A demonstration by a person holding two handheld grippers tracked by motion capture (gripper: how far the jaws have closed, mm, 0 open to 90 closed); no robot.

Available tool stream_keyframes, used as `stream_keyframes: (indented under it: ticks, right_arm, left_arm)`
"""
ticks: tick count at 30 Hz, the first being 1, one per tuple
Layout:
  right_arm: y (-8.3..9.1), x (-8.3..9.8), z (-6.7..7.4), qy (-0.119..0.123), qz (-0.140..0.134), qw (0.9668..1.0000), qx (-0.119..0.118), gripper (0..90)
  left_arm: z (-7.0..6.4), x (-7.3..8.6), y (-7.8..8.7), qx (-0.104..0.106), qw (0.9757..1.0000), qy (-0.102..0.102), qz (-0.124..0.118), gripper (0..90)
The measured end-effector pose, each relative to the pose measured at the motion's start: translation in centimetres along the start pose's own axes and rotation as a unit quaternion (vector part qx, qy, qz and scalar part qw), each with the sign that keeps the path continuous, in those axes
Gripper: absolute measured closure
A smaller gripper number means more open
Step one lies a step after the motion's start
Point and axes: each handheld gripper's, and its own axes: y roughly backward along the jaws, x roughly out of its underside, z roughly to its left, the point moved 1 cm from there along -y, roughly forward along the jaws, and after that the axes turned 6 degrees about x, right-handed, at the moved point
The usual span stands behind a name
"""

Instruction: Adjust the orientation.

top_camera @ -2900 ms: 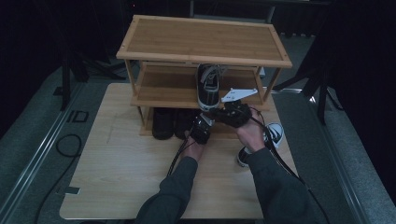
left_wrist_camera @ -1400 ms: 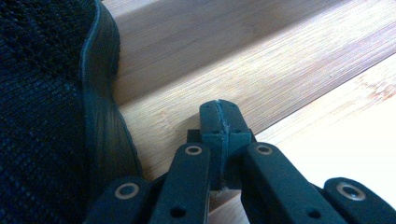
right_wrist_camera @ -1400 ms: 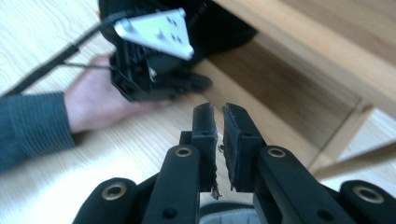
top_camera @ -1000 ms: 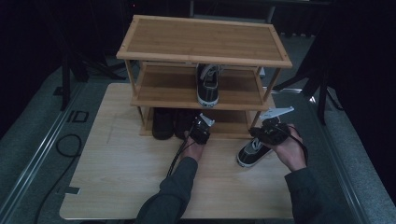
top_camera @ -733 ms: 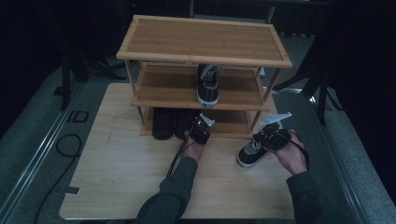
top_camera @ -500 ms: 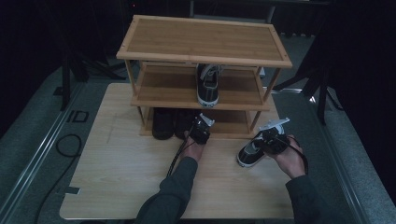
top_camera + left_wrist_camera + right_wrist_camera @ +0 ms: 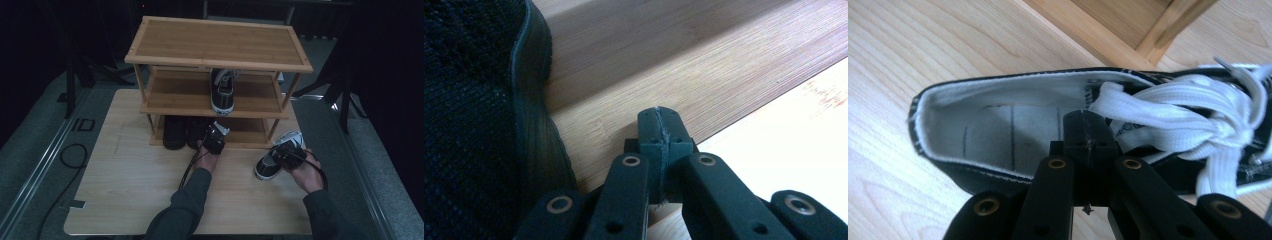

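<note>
Near desk's right edge, right gripper (image 7: pixel 1083 130) jaws pressed together over sneaker (image 7: pixel 272 162); left gripper (image 7: pixel 659 132) likewise shut; next: spread, grab collar, shelve.

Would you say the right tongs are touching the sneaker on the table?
Cannot tell. In the right gripper view, the shut right tongs overlap the sneaker's opening, hiding any contact or gap.

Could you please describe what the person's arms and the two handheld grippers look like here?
Both forearms wear dark grey-green long sleeves; the hands are bare. The left gripper and right gripper are matte black, each with two flat linkage arms set with silver-ringed rivets and blocky jaw tips. A thin black cable trails from the left gripper along the wrist. A pale plate tops the right gripper.
</note>
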Motion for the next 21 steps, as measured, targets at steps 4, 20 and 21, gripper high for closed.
stream_keyframes:
  ticks: [4, 20, 21]
  right_arm:
    - [0.3, 0.6, -0.1, 0.002, 0.006, 0.9999, 0.009, 90.0]
    - [1.6, 3.0, -1.3, -0.009, 0.019, 0.9988, 0.044, 90.0]
    - [1.6, 3.2, -1.5, -0.012, 0.019, 0.9987, 0.045, 90.0]
  left_arm:
    - [0.0, 0.0, 0.0, 0.001, 1.0000, 0.002, -0.001, 89.8]
    - [0.0, 0.0, 0.1, 0.002, 1.0000, 0.001, -0.001, 89.8]
    - [0.0, 0.0, 0.1, 0.002, 1.0000, 0.001, -0.001, 89.8]
